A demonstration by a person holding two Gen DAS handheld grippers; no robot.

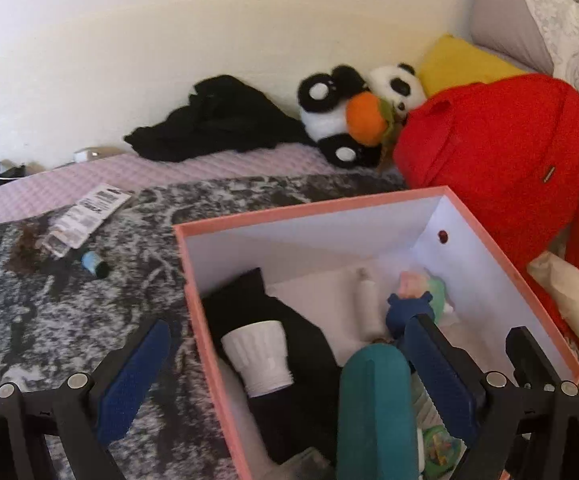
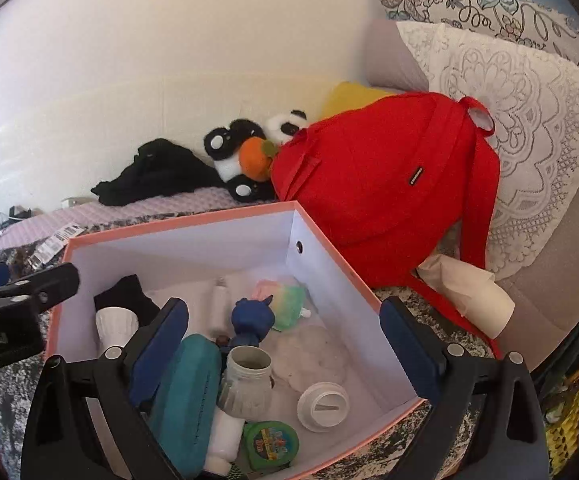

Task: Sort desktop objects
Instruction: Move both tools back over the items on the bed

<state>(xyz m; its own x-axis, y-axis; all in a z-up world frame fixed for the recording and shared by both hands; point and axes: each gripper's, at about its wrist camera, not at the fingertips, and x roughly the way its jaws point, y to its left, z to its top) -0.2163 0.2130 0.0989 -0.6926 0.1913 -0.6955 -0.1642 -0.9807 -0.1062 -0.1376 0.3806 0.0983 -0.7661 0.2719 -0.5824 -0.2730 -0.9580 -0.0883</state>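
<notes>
A pink-rimmed white box (image 1: 309, 210) (image 2: 177, 224) stands on a grey mottled blanket. It holds a teal case (image 1: 375, 408) (image 2: 185, 400), a black sock (image 1: 289, 344), a white ribbed cap (image 1: 259, 356) (image 2: 115, 326), a blue figure (image 2: 249, 318), a clear jar (image 2: 245, 380), a white lid (image 2: 323, 404) and a green tape (image 2: 271, 442). My left gripper (image 1: 289, 360) is open and empty, straddling the box's left wall. My right gripper (image 2: 285, 340) is open and empty above the box's inside. On the blanket lie a small blue bottle (image 1: 94, 263) and a barcode packet (image 1: 85, 216).
A red backpack (image 1: 501, 160) (image 2: 381, 184) leans behind the box, with a panda plush (image 1: 353, 108), black cloth (image 1: 217, 120), a yellow cushion (image 1: 457, 60) and lace pillows (image 2: 521, 128) against the wall. A tissue roll (image 2: 469, 296) lies right of the box.
</notes>
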